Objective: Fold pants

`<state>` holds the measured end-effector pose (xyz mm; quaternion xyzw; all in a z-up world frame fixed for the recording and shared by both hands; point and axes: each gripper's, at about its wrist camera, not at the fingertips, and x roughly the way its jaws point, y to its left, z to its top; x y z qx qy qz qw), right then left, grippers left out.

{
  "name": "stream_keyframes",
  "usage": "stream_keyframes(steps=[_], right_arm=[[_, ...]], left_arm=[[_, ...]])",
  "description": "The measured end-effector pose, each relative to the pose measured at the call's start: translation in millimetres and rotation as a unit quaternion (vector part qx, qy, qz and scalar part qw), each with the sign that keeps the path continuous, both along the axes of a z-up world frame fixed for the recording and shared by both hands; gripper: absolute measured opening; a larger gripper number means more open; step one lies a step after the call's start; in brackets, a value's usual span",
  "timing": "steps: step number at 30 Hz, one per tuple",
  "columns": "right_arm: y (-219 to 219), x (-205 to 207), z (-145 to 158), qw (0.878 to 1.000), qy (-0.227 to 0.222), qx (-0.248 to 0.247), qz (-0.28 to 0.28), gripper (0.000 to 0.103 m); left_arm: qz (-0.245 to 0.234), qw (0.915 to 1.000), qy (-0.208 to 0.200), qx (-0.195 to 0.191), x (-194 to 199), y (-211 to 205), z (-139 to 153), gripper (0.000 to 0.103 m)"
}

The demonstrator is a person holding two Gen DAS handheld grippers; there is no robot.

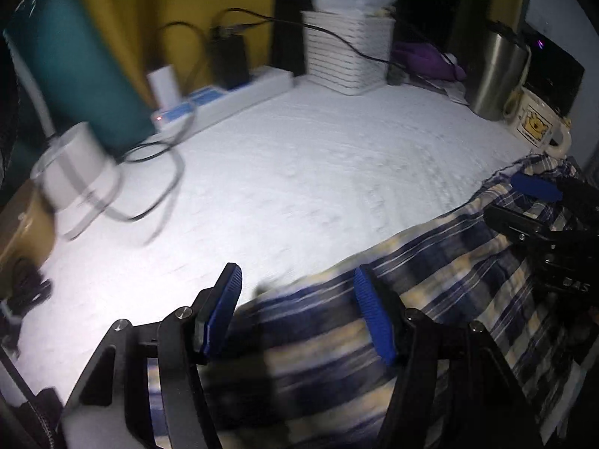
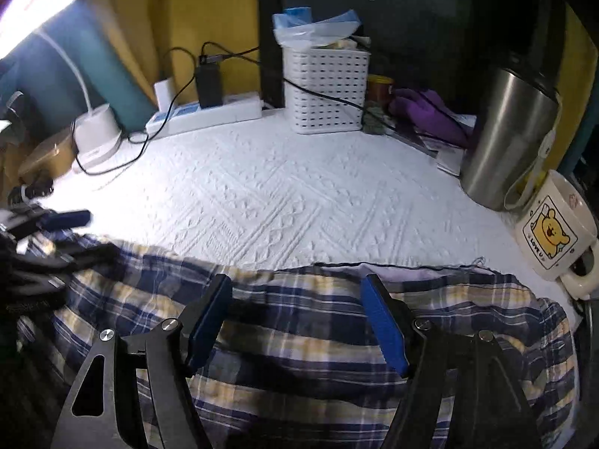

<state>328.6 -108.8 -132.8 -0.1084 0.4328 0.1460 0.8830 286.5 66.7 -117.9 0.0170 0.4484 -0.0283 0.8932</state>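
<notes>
Surface: a white quilted cover (image 2: 284, 194) with an embossed diamond and heart pattern, brightly lit on the left, dimmer to the right.
Room: yellow curtain (image 2: 209, 11) and a dark panel behind; a teal cylinder (image 1: 75, 56) leans at the left edge.
Back row: white lamp base (image 2: 98, 135), white power strip (image 2: 209, 112) with a black charger (image 2: 209, 82) plugged in, white slotted basket (image 2: 325, 89) lined with a blue bag, purple cloth (image 2: 430, 112), steel tumbler (image 2: 513, 134).
Pants: the plaid pants (image 2: 307, 321), navy, cream and white, are spread along the near edge of the cover, waistband edge facing the back row.
Left gripper: and there's the left gripper (image 1: 299, 310), jaws released, blue pads apart above the left end of the pants; motion blur hides whether they touch the cloth.
Right gripper: the right gripper (image 2: 299, 321) hangs spread wide over the plaid, nothing pinched between the pads.
Writing: the cream mug (image 2: 554, 235) at the right carries a yellow bear picture with "LOVE U" down its side.
More writing: white letters on the black gripper body in the left wrist view, too blurred to read.
</notes>
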Motion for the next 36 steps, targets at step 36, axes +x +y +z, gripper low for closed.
stream_keyframes(steps=[36], right_arm=[[-103,-107,10,0.998,-0.014,-0.008,-0.060,0.082]], left_arm=[[0.010,0.9991,-0.013,-0.039,-118,-13,11,0.063]])
